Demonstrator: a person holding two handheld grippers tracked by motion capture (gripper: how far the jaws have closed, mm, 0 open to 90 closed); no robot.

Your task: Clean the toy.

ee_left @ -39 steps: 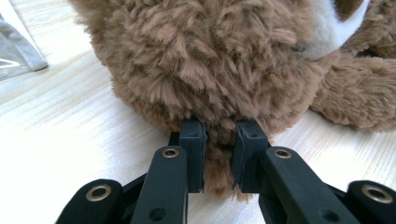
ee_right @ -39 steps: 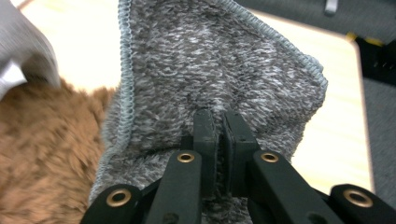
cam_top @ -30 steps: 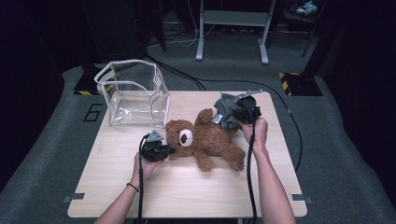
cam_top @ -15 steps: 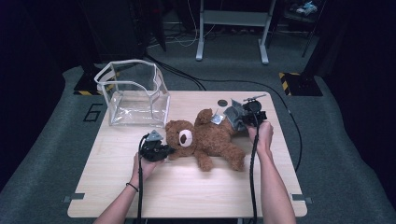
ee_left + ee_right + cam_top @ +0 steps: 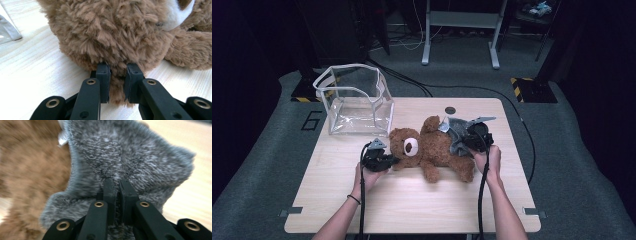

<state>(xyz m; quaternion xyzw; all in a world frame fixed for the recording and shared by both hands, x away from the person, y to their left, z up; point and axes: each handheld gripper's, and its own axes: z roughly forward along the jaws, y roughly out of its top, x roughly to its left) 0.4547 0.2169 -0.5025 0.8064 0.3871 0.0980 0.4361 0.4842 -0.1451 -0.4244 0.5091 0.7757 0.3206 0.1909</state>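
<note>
A brown teddy bear (image 5: 434, 147) lies on its back across the wooden table (image 5: 337, 200), head toward the left. My left gripper (image 5: 387, 161) is shut on the fur at the bear's head (image 5: 110, 37), a tuft pinched between its pads (image 5: 117, 85). A grey knitted cloth (image 5: 455, 134) lies over the bear's lower body. My right gripper (image 5: 469, 142) is shut on that grey cloth (image 5: 130, 160), with the fabric bunched between the closed fingers (image 5: 117, 192). Brown fur (image 5: 30, 165) shows blurred to the cloth's left.
A clear plastic box (image 5: 357, 100) with an open top stands at the table's back left corner. A small dark round mark (image 5: 450, 110) sits near the far edge. Black cables trail from both grippers toward the table's near edge.
My right gripper has come down and toward the bear with the grey cloth, which now lies lower over the bear's body. The left gripper and the bear's head have stayed put.
</note>
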